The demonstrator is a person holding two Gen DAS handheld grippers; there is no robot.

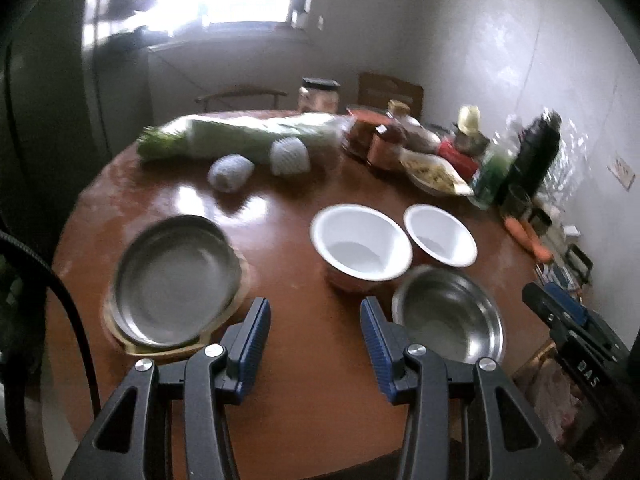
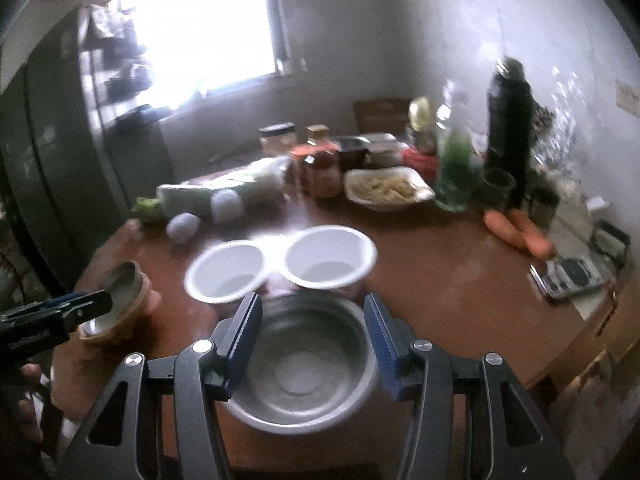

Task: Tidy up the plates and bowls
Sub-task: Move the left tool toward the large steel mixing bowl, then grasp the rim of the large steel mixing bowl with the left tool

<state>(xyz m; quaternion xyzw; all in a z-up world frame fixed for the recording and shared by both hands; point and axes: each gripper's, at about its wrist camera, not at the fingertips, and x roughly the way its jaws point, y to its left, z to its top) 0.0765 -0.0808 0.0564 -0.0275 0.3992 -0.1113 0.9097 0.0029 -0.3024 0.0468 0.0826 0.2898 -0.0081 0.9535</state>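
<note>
Steel bowl [image 2: 304, 364] sits near the table's [image 1: 304, 380] front edge. Two white bowls [image 1: 362, 242] stand side by side just behind it, rims touching or nearly so. Steel plate [image 1: 176, 284] lies well to the left on a gold-rimmed plate [image 1: 160, 350].

Right hand-held gripper [image 2: 312, 340]: jaws apart, over the steel bowl, nothing gripped. Left hand-held gripper [image 1: 314, 344]: jaws apart, empty, above bare table between plate and steel bowl.

Far side: cabbage [image 1: 240, 134], jars, bottles, carrots [image 2: 518, 230].
</note>
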